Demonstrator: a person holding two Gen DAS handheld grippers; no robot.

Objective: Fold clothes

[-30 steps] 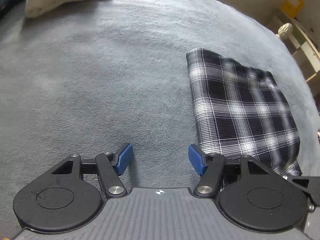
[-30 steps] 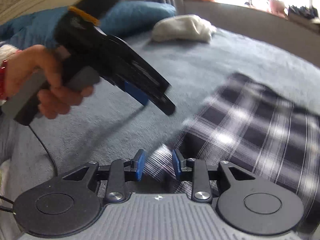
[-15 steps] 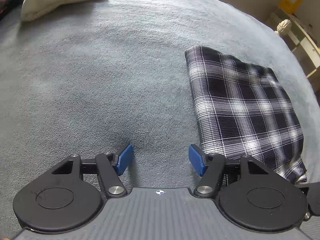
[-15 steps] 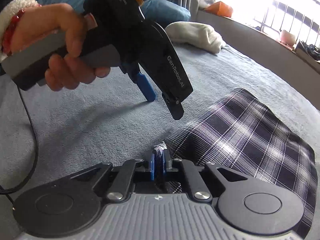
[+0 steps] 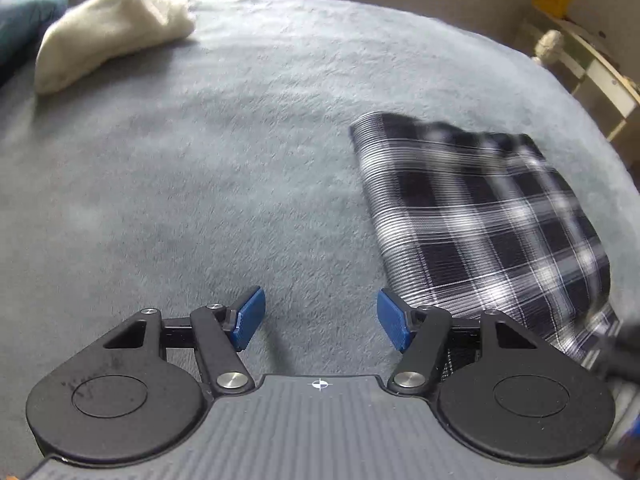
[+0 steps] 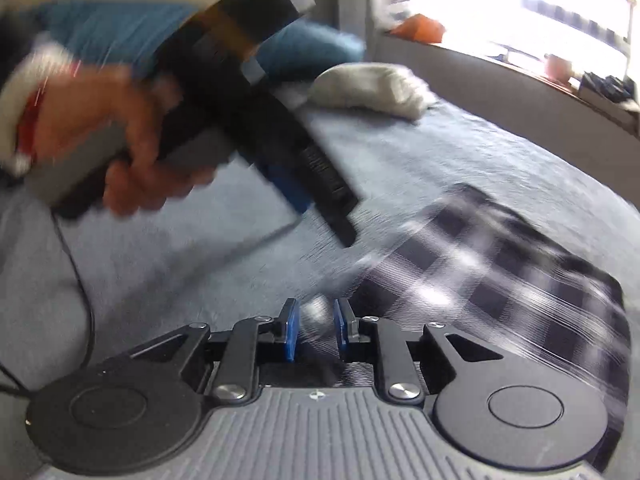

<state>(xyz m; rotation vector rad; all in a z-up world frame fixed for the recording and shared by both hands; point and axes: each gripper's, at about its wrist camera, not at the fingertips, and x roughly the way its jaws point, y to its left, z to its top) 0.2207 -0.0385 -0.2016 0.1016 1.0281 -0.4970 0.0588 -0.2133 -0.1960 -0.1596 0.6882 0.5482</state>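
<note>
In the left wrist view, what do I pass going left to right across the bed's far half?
Blue pillow → cream bundled cloth → bare grey blanket → folded plaid garment → wooden shelf off the bed.

Daylight fills both views. In the right wrist view it comes from a window (image 6: 520, 8) at the far right, blown out to white glare. The grey bed cover (image 5: 200, 184) is evenly and softly lit in the left wrist view, with a faint shadow just beyond the left gripper (image 5: 318, 318). Motion blur smears the right wrist view: the person's hand (image 6: 116, 152) and the plaid cloth (image 6: 500, 280) streak heavily. In the left wrist view the plaid cloth's (image 5: 480, 216) stripes are smeared, and the near right corner is blurred. Fisheye distortion bows the bed's far edge in both views.
</note>
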